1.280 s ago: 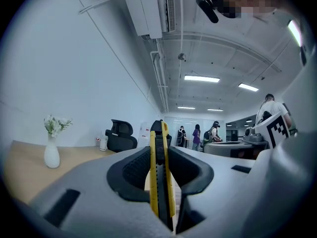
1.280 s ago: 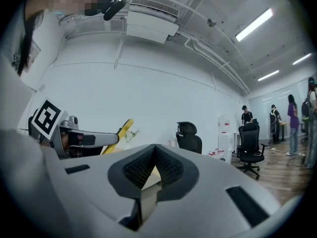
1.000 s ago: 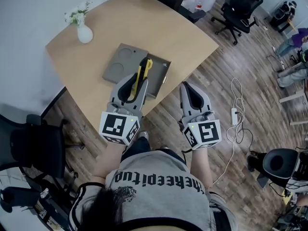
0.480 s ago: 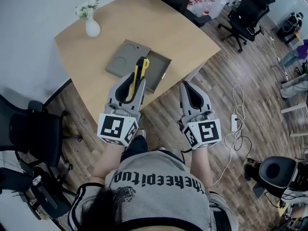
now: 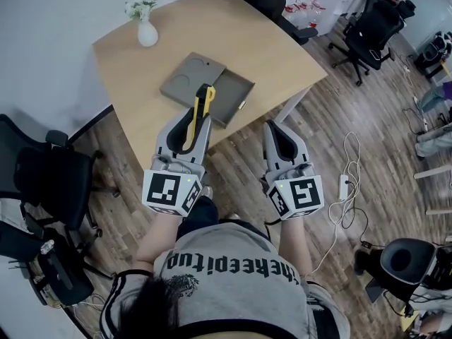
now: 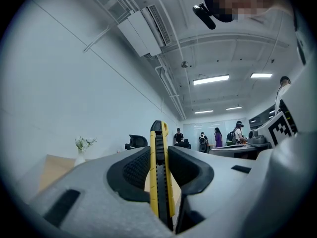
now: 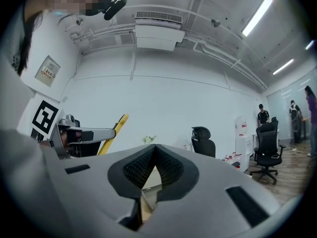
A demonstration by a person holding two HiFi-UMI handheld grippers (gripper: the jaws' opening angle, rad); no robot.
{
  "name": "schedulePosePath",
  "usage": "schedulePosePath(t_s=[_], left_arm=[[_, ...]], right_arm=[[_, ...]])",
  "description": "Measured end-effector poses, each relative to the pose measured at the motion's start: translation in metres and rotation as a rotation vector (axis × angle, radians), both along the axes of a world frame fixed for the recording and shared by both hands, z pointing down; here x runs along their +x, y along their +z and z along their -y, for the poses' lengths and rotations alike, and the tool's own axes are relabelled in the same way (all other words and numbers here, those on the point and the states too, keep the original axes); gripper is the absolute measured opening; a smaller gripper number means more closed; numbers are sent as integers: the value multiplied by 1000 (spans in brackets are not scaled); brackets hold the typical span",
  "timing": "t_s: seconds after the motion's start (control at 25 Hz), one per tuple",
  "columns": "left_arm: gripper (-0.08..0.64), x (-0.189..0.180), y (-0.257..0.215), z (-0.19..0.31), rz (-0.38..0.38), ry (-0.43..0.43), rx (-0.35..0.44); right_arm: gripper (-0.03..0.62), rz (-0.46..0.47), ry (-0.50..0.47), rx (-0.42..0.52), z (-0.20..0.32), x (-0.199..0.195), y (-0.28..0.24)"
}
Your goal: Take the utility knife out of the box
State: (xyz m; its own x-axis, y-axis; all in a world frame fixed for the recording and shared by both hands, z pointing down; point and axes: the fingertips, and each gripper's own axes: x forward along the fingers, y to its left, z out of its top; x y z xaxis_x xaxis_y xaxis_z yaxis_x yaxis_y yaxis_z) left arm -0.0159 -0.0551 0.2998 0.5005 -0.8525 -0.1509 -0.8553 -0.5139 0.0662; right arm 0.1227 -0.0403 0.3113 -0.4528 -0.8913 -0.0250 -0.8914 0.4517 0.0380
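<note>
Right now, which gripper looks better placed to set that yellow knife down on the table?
Probably the left: the left gripper is shut on the utility knife, while the right gripper is shut and empty.

Table point(image 5: 247, 41): smooth matt wood. Box point(image 5: 229, 94): matt grey surface. Utility knife point(image 5: 200, 111): yellow plastic, ribbed black slider

Wood table point(image 5: 272, 48): open grey box point(image 5: 236, 94) nr front edge, white vase point(image 5: 147, 34) w/ flowers far-left corner.
</note>
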Motion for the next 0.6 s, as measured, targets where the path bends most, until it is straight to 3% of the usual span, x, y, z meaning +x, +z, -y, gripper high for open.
schedulePosePath(t_s=[0.6], left_arm=[[124, 1, -5, -49, -4, -79, 35]], right_arm=[[6, -2, -75, -14, -40, 2, 6]])
